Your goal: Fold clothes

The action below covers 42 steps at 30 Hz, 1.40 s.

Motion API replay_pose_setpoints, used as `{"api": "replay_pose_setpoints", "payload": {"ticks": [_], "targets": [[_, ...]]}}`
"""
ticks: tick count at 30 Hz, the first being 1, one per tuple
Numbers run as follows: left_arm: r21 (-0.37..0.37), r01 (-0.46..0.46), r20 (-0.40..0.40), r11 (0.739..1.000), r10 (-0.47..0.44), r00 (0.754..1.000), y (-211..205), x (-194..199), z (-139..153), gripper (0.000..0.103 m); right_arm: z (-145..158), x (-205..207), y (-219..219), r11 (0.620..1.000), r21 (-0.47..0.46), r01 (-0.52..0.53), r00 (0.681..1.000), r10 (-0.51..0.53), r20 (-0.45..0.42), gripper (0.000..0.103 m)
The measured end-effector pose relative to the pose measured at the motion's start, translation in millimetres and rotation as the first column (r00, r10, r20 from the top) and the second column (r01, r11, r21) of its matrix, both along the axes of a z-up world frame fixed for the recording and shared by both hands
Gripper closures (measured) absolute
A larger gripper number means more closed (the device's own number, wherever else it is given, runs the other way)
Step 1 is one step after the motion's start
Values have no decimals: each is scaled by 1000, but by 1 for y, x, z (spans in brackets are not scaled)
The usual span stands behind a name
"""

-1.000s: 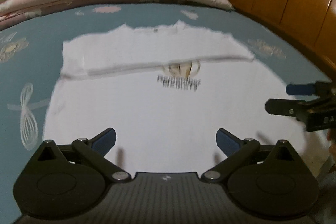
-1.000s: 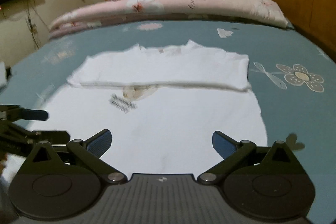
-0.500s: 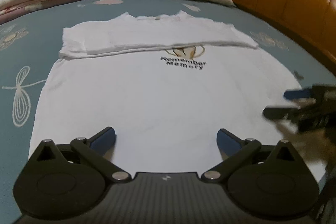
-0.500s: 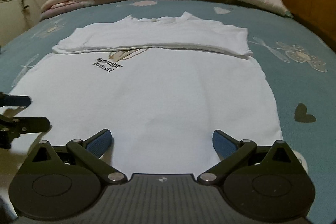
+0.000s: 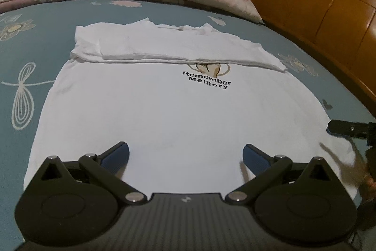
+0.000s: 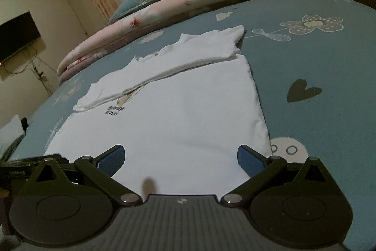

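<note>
Hovering with jaws spread wide and empty, the left gripper [image 5: 185, 153] and right gripper [image 6: 181, 154] hung over the near hem of the white printed T-shirt [image 5: 174, 114], which lay flat on the blue patterned bedsheet [image 6: 317, 62], its top folded down.

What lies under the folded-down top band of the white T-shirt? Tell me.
Under the folded band, the T-shirt front continues; only the bottom of a tan drawing above "Remember Memory" shows. The rest is covered.

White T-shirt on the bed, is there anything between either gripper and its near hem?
Nothing visible. The left gripper and right gripper are both open, right over the near part of the white T-shirt, and the cloth between the fingers is bare.
</note>
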<state>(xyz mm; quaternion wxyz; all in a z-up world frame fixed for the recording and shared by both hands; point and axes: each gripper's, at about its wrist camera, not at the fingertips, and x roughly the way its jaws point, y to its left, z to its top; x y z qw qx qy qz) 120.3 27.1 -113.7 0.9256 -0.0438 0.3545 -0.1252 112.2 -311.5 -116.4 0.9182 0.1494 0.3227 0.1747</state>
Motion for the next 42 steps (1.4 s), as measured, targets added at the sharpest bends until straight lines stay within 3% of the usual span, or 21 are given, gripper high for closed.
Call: {"api": "replay_pose_setpoints", "payload": {"ticks": [3,5,7,11,17,24,28,32,35,42], "targets": [[96,56,-53,994,-51,997,-9,5,4,1,3,-2,4,998,-52,-17,1000,17,3,0],[120,51,-95,991,-39,995,-12,6,11,1,10,-7,2,999,-23,43,999,-43,-17,0],[88,15,-84,996,-8,996,-10,-5,17,1,18,-17,3,997,22,70,997,-69,-18,0],[12,15,-63,1000,-14,998,-13,-33,15,1,19,-41,23,996,83,-29,999,28,19,0],[139,46,-20,989,-44,999,-26,-55,4,1,3,-50,46,994,-83,-72,997,75,29,0],[154,5,-28,988,-1,1000,-11,-71,4,1,-1,-62,36,991,-135,-8,999,15,50,0],[93,16,-14,996,-15,1000,2,-81,8,1,-4,-63,36,989,-148,-3,998,11,59,0],[-5,-28,-8,1000,28,1000,20,-74,16,1,-8,-65,59,954,-300,-7,996,32,78,0],[-31,-67,-45,997,65,997,26,-62,9,1,-10,-67,63,947,-320,16,996,14,91,0],[-43,-76,-28,996,75,997,34,-78,7,1,-11,-70,62,946,-324,21,995,12,99,0]]}}
